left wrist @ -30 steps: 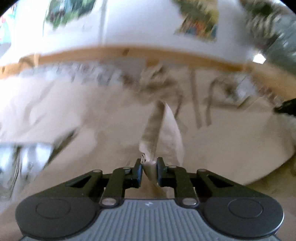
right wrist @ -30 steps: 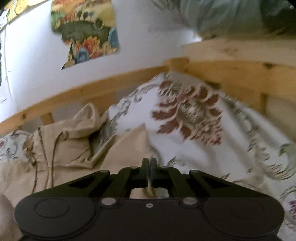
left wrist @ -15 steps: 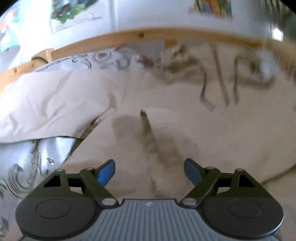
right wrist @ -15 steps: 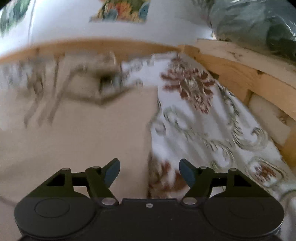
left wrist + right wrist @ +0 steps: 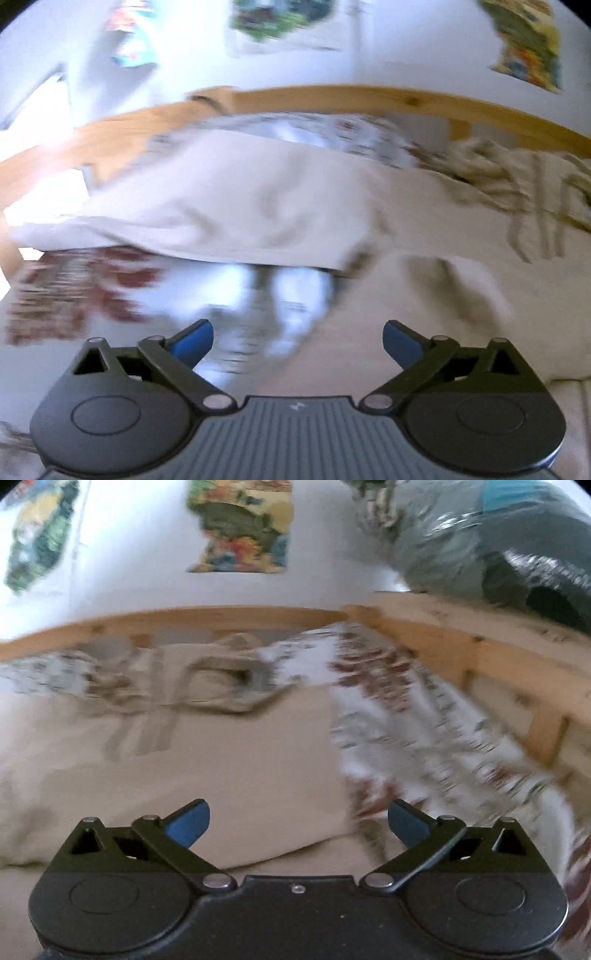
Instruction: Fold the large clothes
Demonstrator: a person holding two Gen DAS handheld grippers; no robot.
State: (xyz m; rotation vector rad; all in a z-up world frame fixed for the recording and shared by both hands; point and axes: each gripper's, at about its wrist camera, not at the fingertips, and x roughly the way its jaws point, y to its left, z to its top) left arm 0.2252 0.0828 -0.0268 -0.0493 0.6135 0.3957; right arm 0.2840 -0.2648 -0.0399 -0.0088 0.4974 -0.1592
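Both the left gripper [image 5: 297,338] and right gripper [image 5: 298,818] hover with jaws spread, holding nothing. Below them the beige garment [image 5: 229,760] lies spread on the bed [image 5: 424,723]. It looks soft, light and limp; best pinched at a hem or sleeve [image 5: 207,214]. No containers show.

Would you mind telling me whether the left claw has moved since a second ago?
Yes. The left claw, now open, has swung left: the wooden bed rail corner and the beige hooded garment's sleeve have come into view.
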